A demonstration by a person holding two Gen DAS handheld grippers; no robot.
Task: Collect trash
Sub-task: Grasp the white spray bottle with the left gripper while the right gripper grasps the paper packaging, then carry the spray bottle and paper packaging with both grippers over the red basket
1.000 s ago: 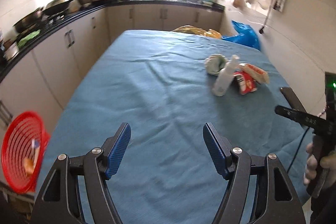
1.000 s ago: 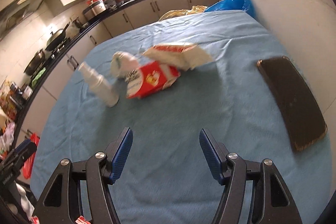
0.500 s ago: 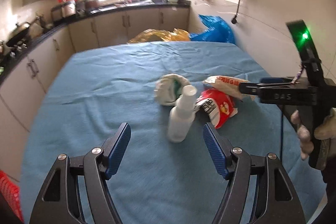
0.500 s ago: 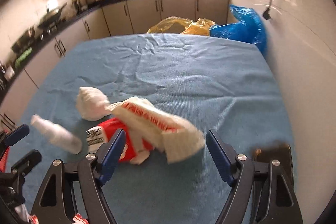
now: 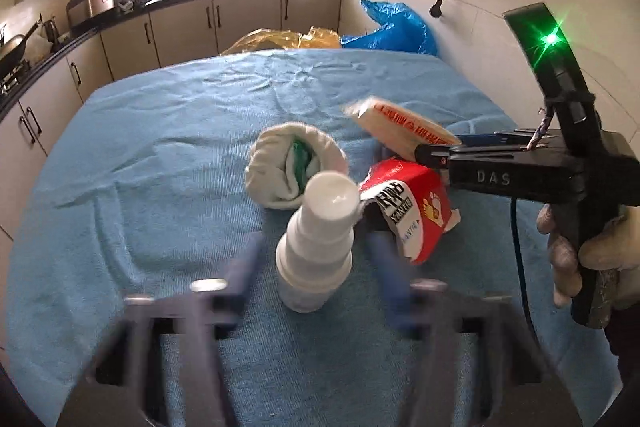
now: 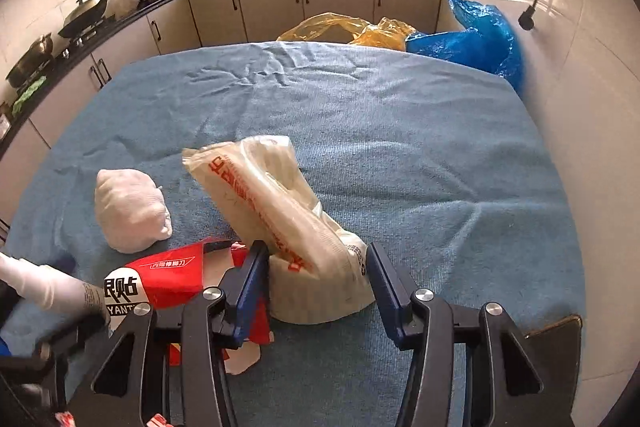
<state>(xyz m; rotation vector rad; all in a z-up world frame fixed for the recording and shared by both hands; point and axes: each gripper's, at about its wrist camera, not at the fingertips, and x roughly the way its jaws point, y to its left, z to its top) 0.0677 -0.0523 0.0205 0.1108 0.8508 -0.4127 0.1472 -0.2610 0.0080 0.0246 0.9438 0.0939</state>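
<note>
Our left gripper (image 5: 314, 259), jaws closing around the upright bottle (image 5: 316, 247) but not yet touching, could topple it; our right gripper (image 6: 316, 279), jaws closing with the left one touching, straddles the white packet (image 6: 280, 219).

Far half of the table (image 6: 400, 115) lies bare and passable. Near centre is crowded: white bottle (image 5: 316, 239), rolled white cloth (image 5: 280, 167), red packet (image 5: 412, 211) and white wrapper (image 6: 272, 203) stand touching or just beside one another. Wall close along the right edge; dark tray (image 6: 560, 331) at the near right corner.

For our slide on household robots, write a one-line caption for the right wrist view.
Right claw straddling a white tissue pack on the blue cloth, red packet alongside.
</note>
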